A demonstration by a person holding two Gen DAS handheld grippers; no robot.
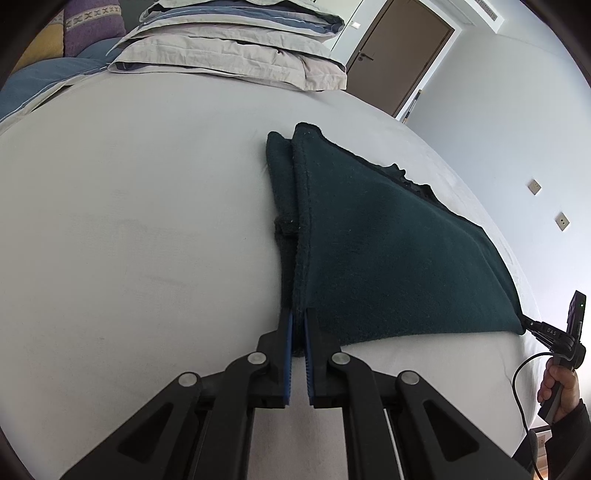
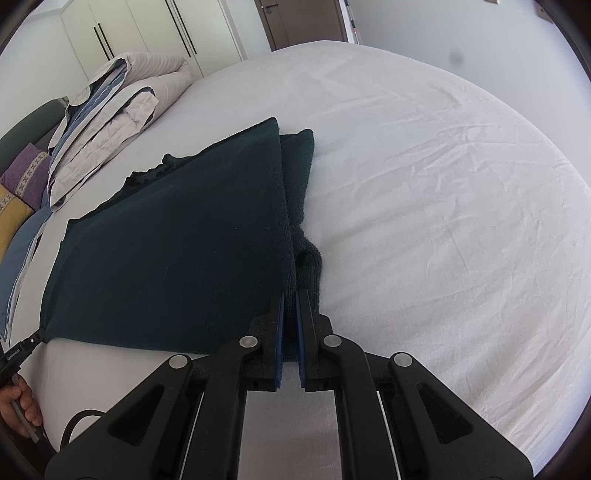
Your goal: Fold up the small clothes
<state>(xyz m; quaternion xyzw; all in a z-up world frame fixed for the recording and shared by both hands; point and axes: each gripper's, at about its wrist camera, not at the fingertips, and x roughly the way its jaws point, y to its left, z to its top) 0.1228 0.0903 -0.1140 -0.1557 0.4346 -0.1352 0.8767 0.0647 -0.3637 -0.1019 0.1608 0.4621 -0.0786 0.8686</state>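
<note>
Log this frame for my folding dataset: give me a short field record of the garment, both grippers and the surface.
garment: dark green knit garment, near edge lifted, far edge on the bed
left gripper: shut on garment's near left corner
right gripper: shut on garment's near right corner
surface: white bed sheet
background: folded duvet, brown door

A home bedroom. A wide bed [image 2: 424, 166] with a wrinkled white fitted sheet fills most of both views. A folded grey and blue duvet [image 1: 229, 48] is stacked near its head, beside a purple patterned cushion [image 1: 92, 26] and a yellow cushion [image 2: 9, 218]. Pale built-in wardrobe doors [image 2: 155, 33] with long dark handles stand behind. A brown door [image 1: 399, 55] with a lever handle sits in a plain white wall, which carries 2 small wall sockets [image 1: 533, 187].
</note>
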